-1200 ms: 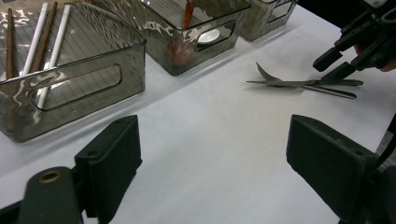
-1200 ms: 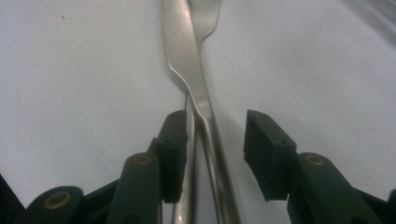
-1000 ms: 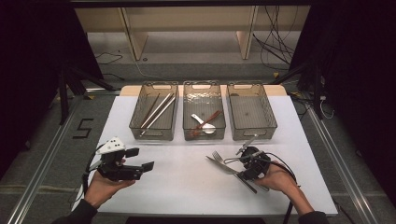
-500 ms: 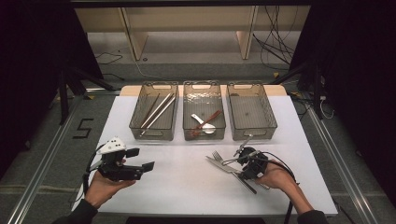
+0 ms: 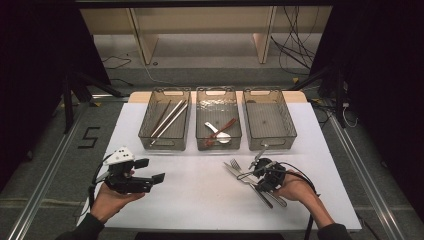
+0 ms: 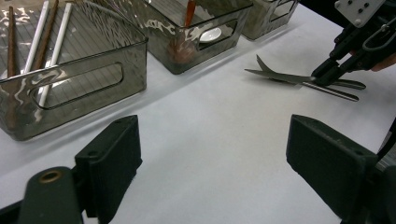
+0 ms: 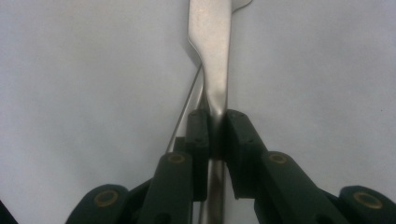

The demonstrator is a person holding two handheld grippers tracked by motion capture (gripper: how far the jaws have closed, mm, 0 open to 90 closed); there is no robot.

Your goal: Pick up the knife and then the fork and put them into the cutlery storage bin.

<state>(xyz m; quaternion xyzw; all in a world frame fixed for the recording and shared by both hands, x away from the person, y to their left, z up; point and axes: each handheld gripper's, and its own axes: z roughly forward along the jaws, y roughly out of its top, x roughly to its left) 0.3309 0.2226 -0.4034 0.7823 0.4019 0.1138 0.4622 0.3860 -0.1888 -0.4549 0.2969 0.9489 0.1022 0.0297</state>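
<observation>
- Right hand-held gripper (image 5: 260,172), jaws just closing, pinches a metal fork (image 7: 211,56) lying on the white table (image 5: 200,190).
- Left hand-held gripper (image 6: 212,163) gapes wide, holding nothing.
- 3 grey bins (image 5: 218,117) stand behind.
- Beyond: grey floor (image 5: 210,60), wooden shelf legs (image 5: 145,42), loose cables (image 5: 292,47).

A lab recording bay: white table (image 5: 200,195) ringed by black curtains (image 5: 385,75), floor rails (image 5: 45,185), loose cables (image 5: 292,47) at far right, tape mark (image 5: 90,137) at left.
</observation>
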